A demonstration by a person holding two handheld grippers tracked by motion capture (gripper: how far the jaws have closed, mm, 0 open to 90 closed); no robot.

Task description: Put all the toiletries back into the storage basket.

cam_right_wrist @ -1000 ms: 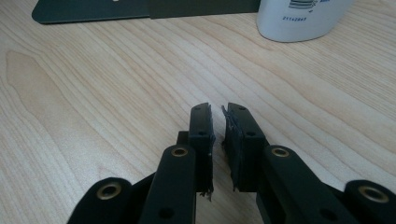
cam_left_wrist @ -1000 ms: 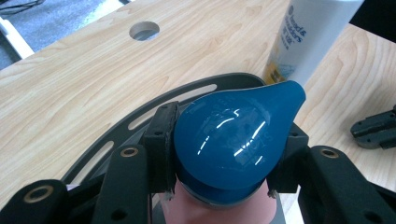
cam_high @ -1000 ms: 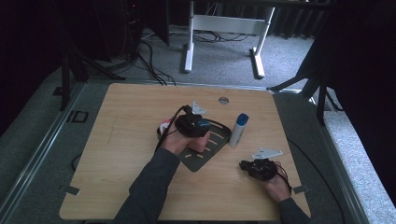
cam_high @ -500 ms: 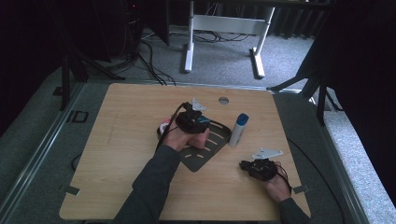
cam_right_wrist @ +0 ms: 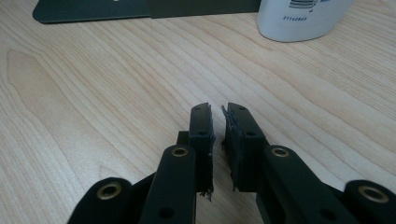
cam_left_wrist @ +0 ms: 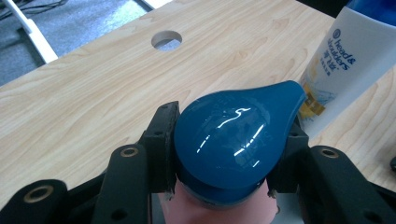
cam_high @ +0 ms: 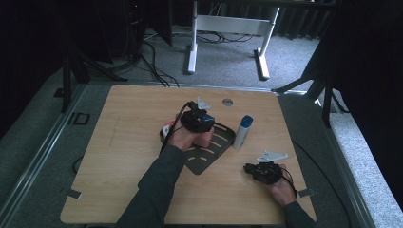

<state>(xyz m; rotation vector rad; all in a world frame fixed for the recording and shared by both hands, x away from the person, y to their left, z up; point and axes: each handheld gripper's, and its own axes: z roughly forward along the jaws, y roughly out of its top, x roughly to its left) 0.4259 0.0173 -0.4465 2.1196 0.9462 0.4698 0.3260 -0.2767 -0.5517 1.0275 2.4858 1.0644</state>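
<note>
Left hand-held gripper was clamped on the blue cap of a pink bottle, one jaw pressed to each side of the cap just below its dome. In the high view this bottle stood over the dark slotted rack near the middle of the bench; whether its base touched the rack could not be told. A white shampoo bottle with a blue top stood upright just beside the rack, close to the held cap.

Right hand-held gripper rested low over bare bench near the right front corner, well apart from both bottles, jaws nearly together with only a thin slit between them and nothing held.

Judgement: the step in hand was carrying or setting the pink bottle at the rack. To do it well, keep the grip square on the glossy cap, which could slip, keep the bottle vertical, and steer clear of the white bottle so it is not knocked over.
</note>
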